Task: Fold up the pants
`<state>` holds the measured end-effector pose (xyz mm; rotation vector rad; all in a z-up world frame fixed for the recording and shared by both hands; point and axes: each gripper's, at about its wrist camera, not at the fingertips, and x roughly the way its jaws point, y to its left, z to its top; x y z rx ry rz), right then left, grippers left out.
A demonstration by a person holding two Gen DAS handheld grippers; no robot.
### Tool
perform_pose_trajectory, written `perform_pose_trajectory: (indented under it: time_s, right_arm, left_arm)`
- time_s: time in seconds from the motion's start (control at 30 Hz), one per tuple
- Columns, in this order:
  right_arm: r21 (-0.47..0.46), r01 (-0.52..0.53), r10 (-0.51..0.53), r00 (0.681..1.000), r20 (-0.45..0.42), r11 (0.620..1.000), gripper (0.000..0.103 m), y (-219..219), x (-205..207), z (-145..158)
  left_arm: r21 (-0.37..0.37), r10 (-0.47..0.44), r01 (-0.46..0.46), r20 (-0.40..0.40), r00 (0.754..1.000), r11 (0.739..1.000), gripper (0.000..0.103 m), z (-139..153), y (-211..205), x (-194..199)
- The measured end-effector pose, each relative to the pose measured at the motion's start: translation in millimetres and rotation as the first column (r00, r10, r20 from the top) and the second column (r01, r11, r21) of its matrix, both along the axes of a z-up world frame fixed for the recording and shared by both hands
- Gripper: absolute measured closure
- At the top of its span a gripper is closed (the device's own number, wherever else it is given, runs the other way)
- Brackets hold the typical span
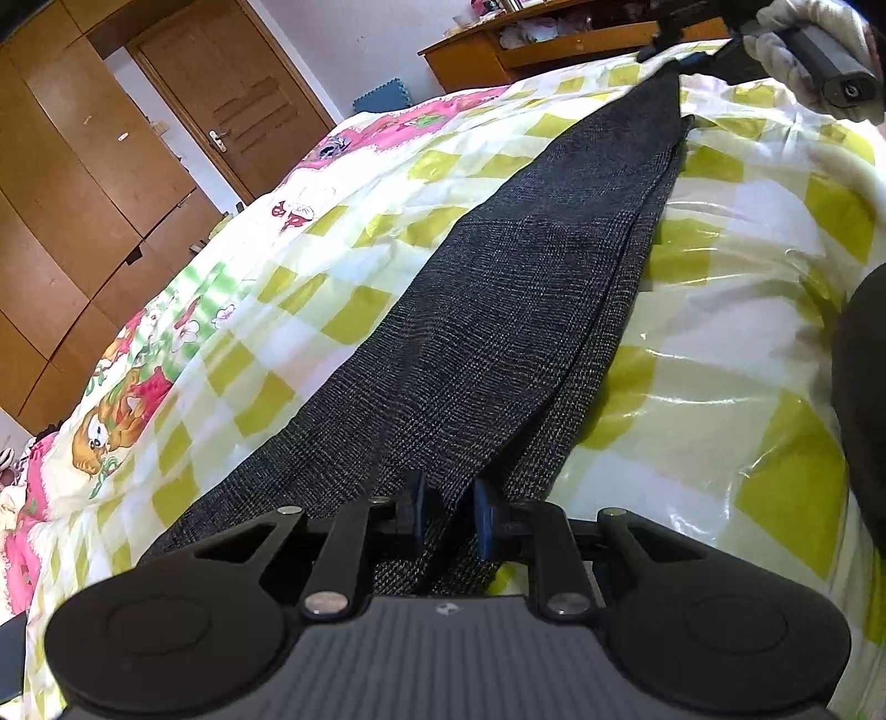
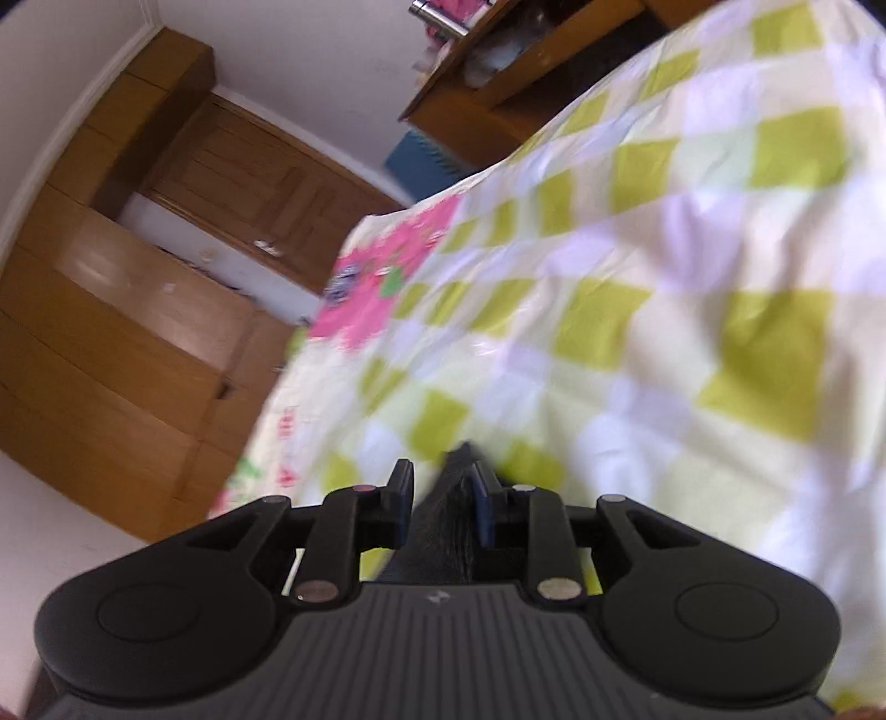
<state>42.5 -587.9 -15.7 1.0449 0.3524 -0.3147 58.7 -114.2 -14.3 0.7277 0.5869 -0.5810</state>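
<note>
Bed fills foreground, checked yellow-green and white quilt (image 1: 736, 310) with pink cartoon-print border. Tall brown wooden wardrobe (image 1: 61, 221) stands left, panelled brown wooden door (image 1: 232, 105) with metal lever handle beside it. White wall (image 1: 376, 44) behind. Brown wooden desk with shelf (image 1: 498, 55) at far end, blue foam mat (image 1: 382, 99) leaning near it. Bright daylight glares off quilt.
</note>
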Motion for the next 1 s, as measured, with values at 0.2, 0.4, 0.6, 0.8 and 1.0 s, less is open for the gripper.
perform_pose_trajectory:
  time_s: [0.2, 0.4, 0.6, 0.8, 1.0]
  right_arm:
    - [0.088, -0.051, 0.056, 0.997, -0.053, 0.995, 0.078, -5, 1, -23]
    - [0.088, -0.109, 0.114, 0.992, -0.05, 0.99, 0.084, -2, 35, -14]
    - [0.054, -0.228, 0.213, 0.955, 0.205, 0.972, 0.096, 14, 36, 34]
    - [0.081, -0.156, 0.167, 0.976, -0.139, 0.984, 0.095, -9, 40, -19]
    - [0.082, -0.1, 0.109, 0.988, -0.111, 0.992, 0.083, -13, 15, -16]
  left_arm:
    - [0.002, -0.002, 0.002, -0.002, 1.0, 1.0, 0.068, -1, 1, 1]
    - [0.003, 0.005, -0.005, -0.004, 1.0, 1.0, 0.068, -1, 2, 3]
    - [0.0, 0.011, -0.011, -0.008, 1.0, 1.0, 0.068, -2, 6, 5]
    - [-0.01, 0.018, -0.018, -0.008, 1.0, 1.0, 0.068, -4, 10, 6]
    - [0.004, 0.01, -0.01, -0.004, 1.0, 1.0, 0.068, -3, 9, 5]
